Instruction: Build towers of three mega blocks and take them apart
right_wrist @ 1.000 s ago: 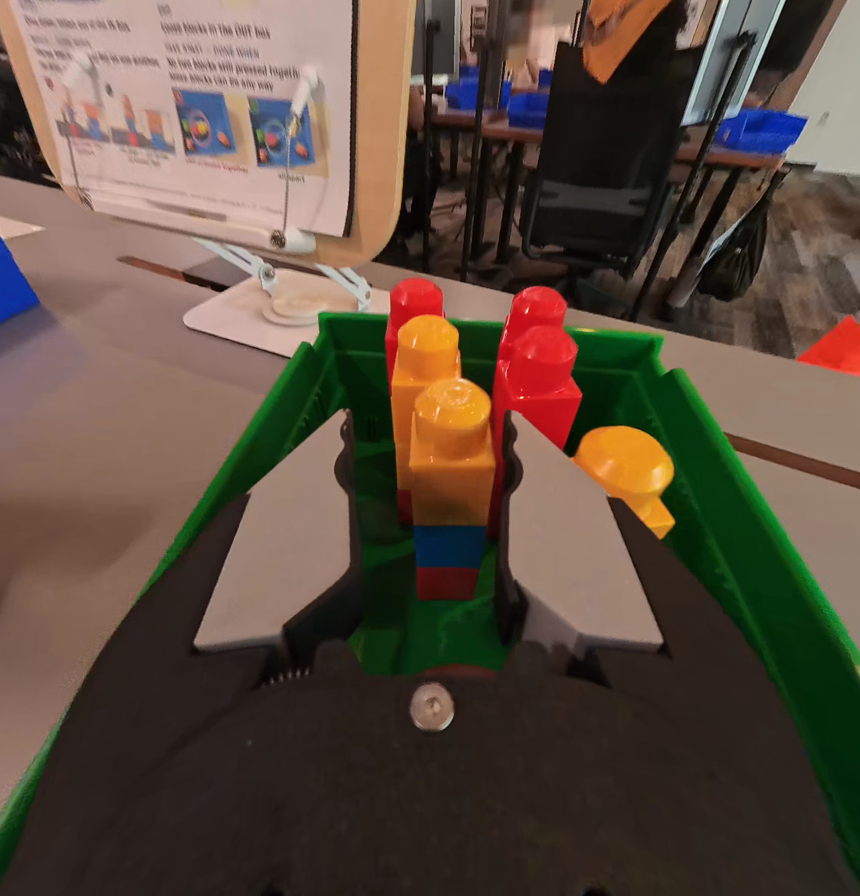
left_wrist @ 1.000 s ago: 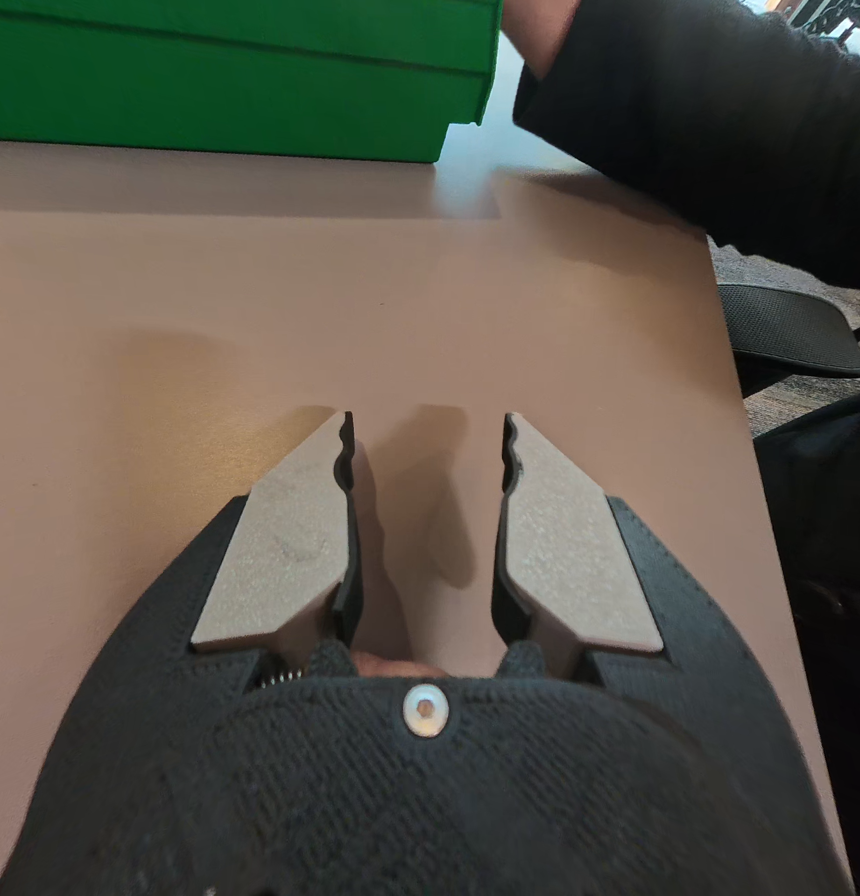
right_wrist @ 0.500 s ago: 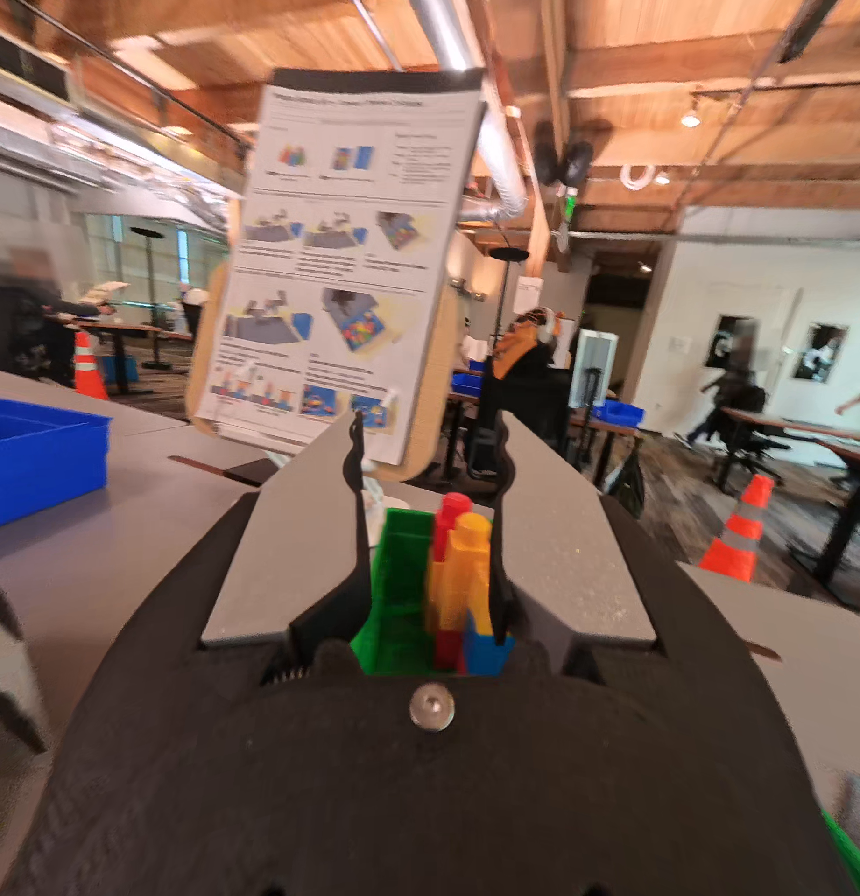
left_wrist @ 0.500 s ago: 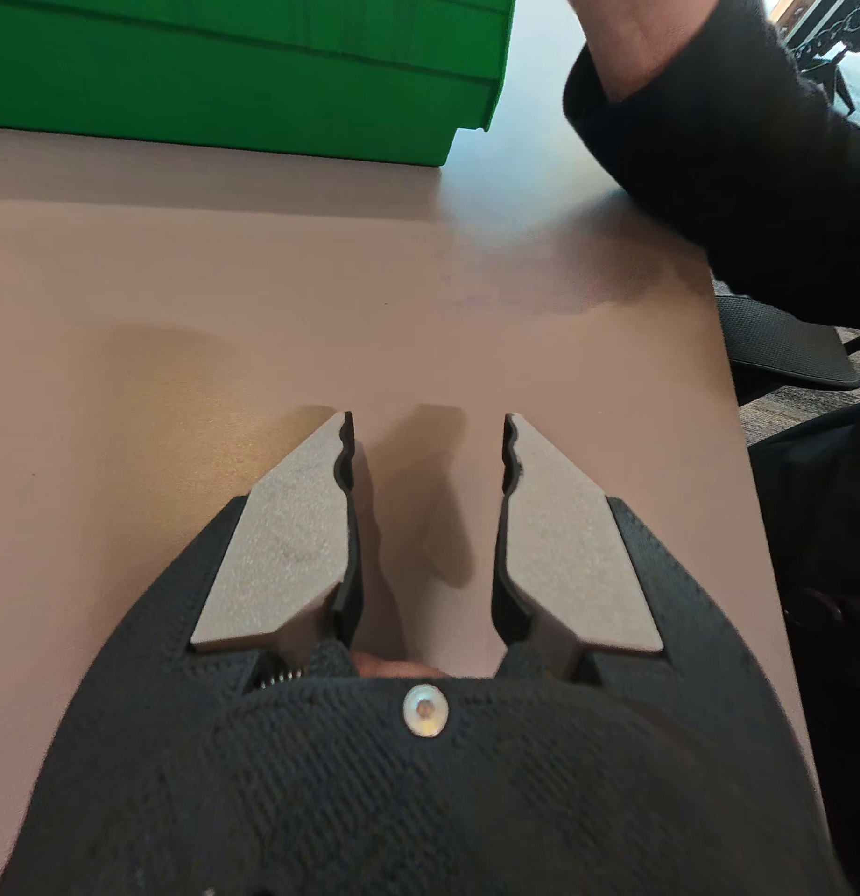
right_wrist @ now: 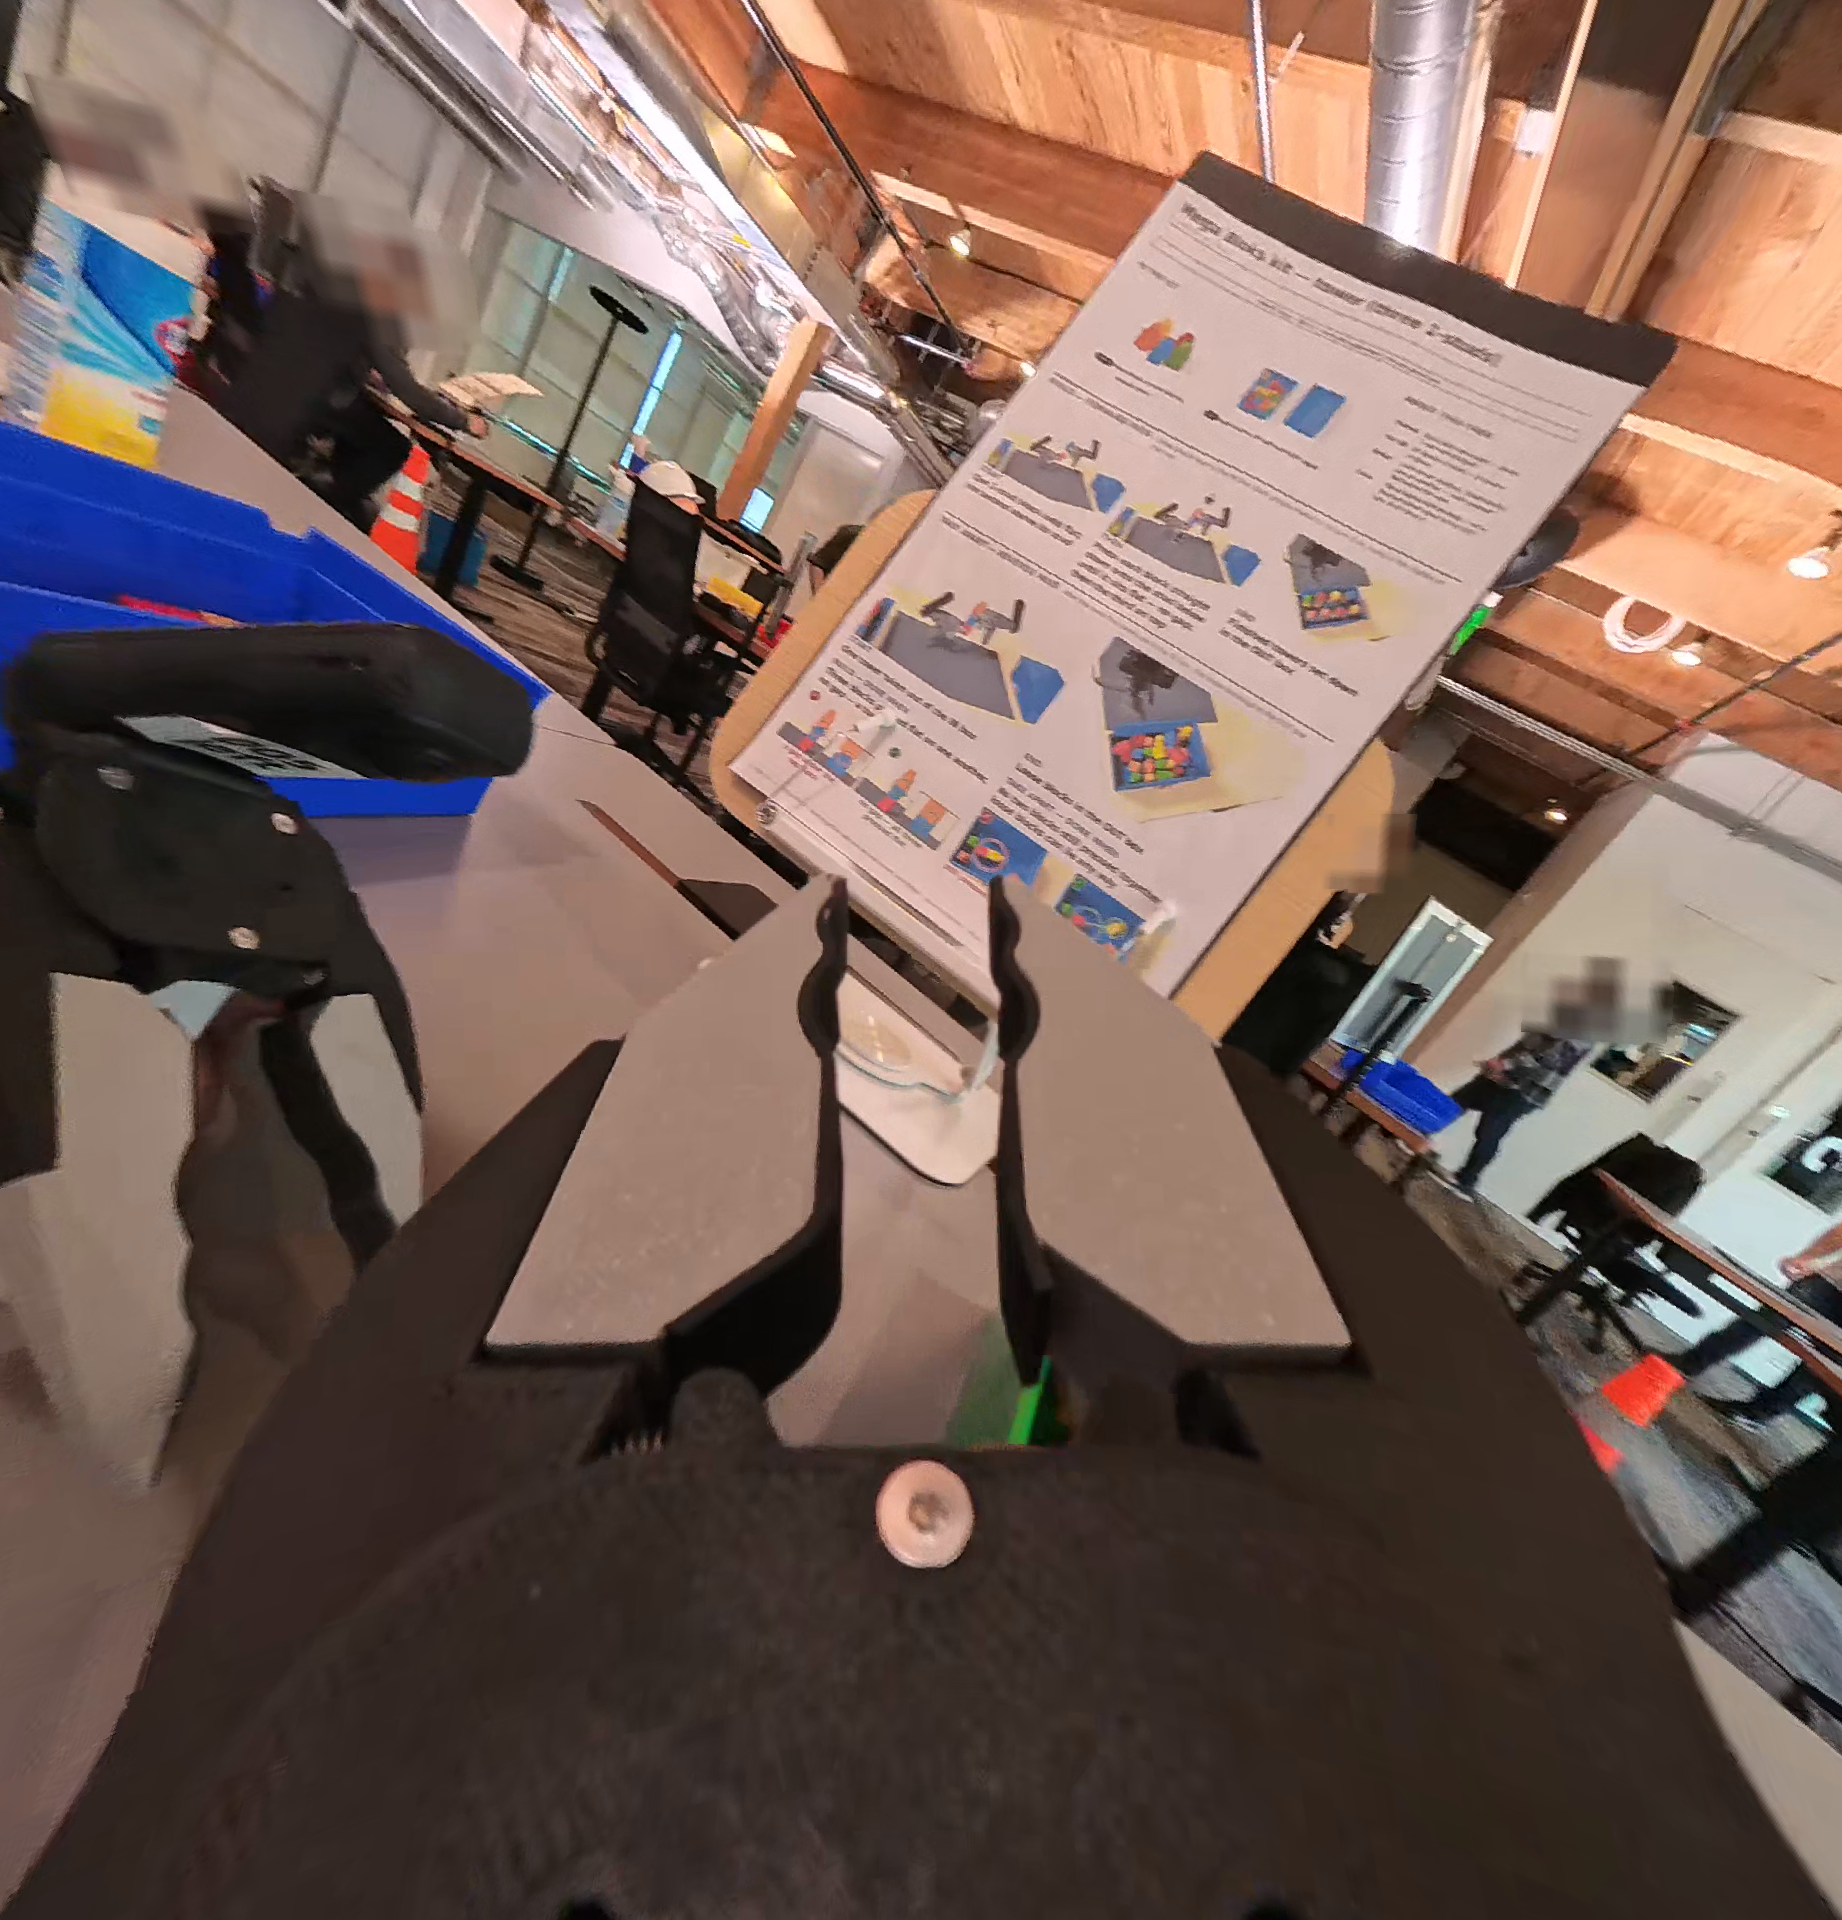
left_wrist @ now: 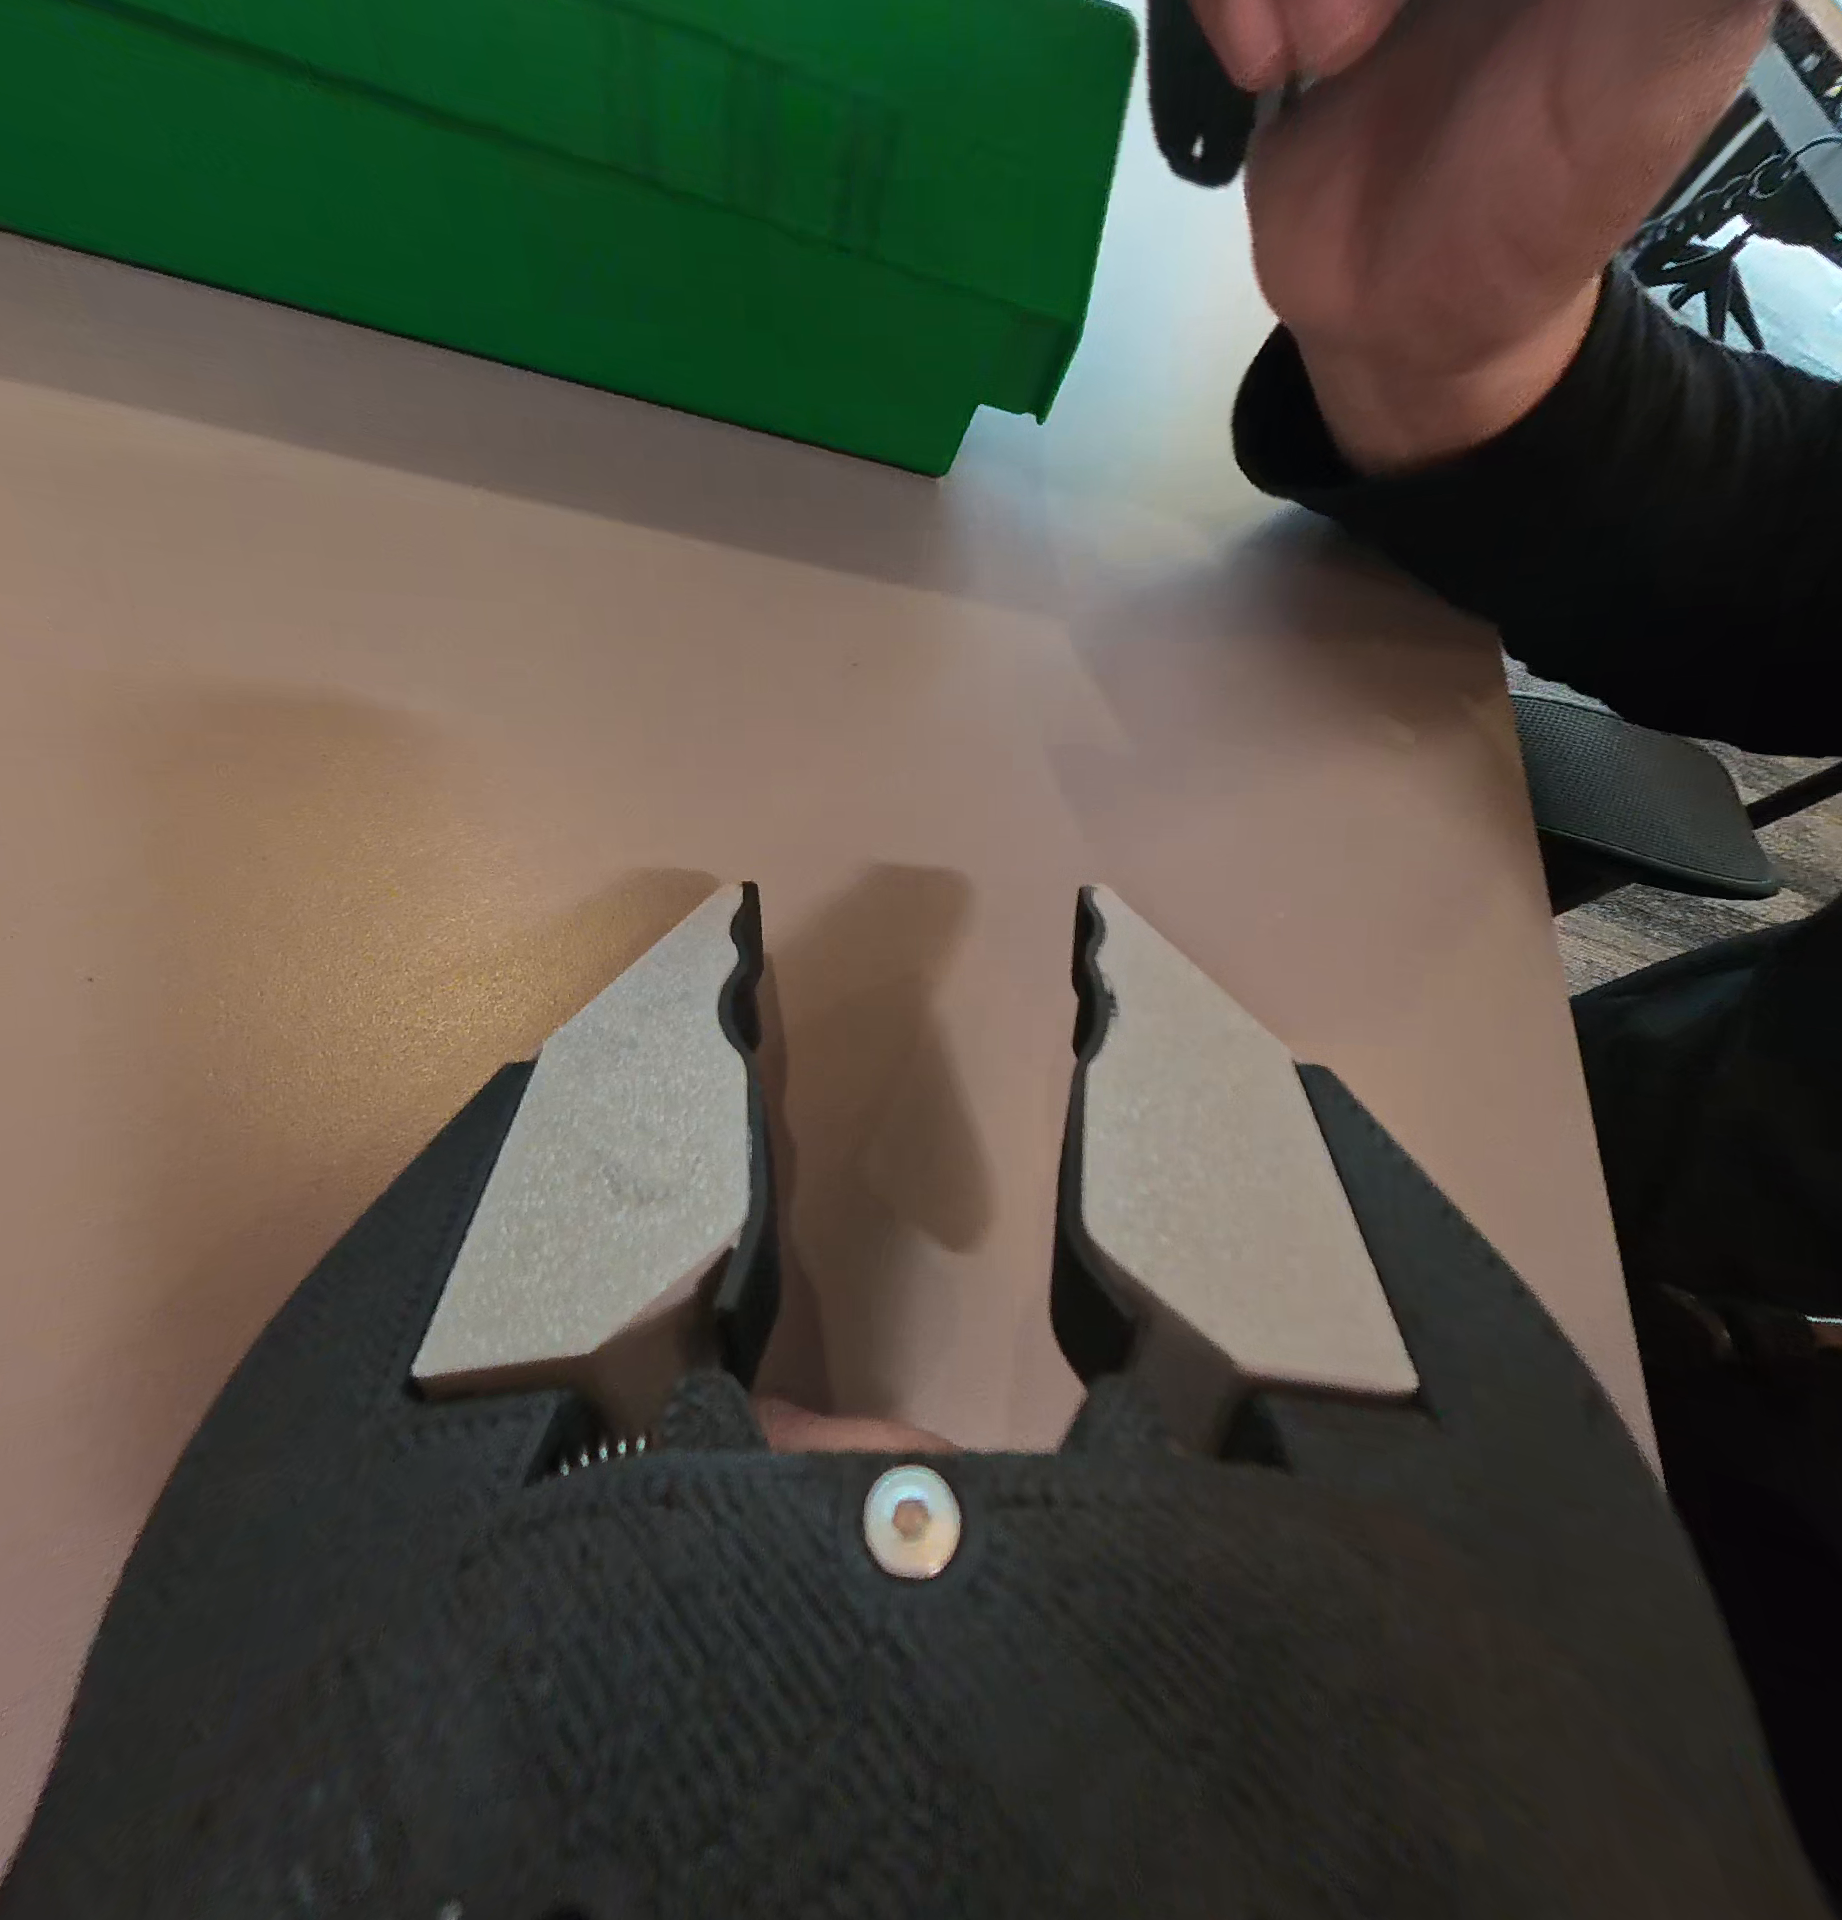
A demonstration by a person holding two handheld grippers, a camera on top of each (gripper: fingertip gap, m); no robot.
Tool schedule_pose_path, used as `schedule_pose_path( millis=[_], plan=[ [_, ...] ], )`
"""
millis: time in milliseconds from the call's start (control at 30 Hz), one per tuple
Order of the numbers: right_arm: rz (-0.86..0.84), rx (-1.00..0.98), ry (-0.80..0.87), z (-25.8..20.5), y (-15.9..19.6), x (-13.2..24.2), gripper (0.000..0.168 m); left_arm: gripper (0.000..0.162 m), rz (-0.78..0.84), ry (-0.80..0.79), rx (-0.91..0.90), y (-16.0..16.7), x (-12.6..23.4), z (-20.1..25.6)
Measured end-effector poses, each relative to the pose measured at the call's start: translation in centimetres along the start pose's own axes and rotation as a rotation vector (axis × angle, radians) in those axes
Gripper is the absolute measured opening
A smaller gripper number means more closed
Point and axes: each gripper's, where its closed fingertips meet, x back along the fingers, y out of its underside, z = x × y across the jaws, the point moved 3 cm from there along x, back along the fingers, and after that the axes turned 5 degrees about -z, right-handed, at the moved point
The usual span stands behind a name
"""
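Note:
No mega blocks show in either view at this moment. My left gripper (left_wrist: 917, 899) is open and empty, low over the bare brown table (left_wrist: 481, 727). The green bin (left_wrist: 543, 208) stands beyond it at the top of the left wrist view, its inside hidden. My right gripper (right_wrist: 915, 904) is open and empty, raised and tilted, aimed at the instruction sheet (right_wrist: 1156, 644). A sliver of the green bin (right_wrist: 1016, 1403) shows below its fingers. The left gripper (right_wrist: 262, 1091) also shows at the left of the right wrist view.
A person's hand (left_wrist: 1436, 208) and black sleeve (left_wrist: 1623, 540) hold the right gripper above the table's right side. A blue bin (right_wrist: 169, 582) stands on the grey table at the left. The sheet's stand has a white base (right_wrist: 927, 1132). Chairs, tables and people are beyond.
My right gripper rose out of the green bin, leaving the blocks there, and tilted up toward the sheet. My left gripper stayed nearly still. The hand came into the left wrist view.

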Motion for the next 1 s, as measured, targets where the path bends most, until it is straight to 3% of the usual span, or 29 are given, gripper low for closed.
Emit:
schedule_pose_path(
  millis=[100, 167, 333, 533, 767, 933, 1000],
  plan=[
    [-0.049, -0.052, -0.114, -2.3, -0.3, -0.3, 0.029, 0.059, -0.003, -0.001, 0.0, 0.0, 0.0, 0.0],
    [-0.12, -0.118, -0.222, -4.4, 0.4, -0.9, 0.052, 0.059, -0.003, 0.001, 0.005, 0.0, 0.0, -0.1],
    [-0.366, -0.238, -0.433, -9.0, 5.5, -2.7, 0.058, 0.058, 0.008, -0.001, 0.013, -0.1, 0.1, -0.2],
    [-0.522, -0.273, -0.494, -10.9, 9.6, -3.4, 0.064, 0.058, 0.082, -0.033, 0.035, -0.7, 0.9, -0.9],
    [-0.523, -0.352, -0.462, -10.2, 10.1, -3.7, 0.06, 0.07, 0.136, -0.164, 0.039, -1.2, 2.3, -2.8],
    [-0.49, -0.432, -0.419, -9.2, 9.9, -4.0, 0.056, 0.07, 0.24, -0.222, 0.112, -1.8, 5.0, -4.5],
    [-0.493, -0.445, -0.406, -8.8, 10.2, -4.0, 0.063, 0.068, 0.296, -0.249, 0.149, -2.1, 6.2, -5.4]
  ],
)
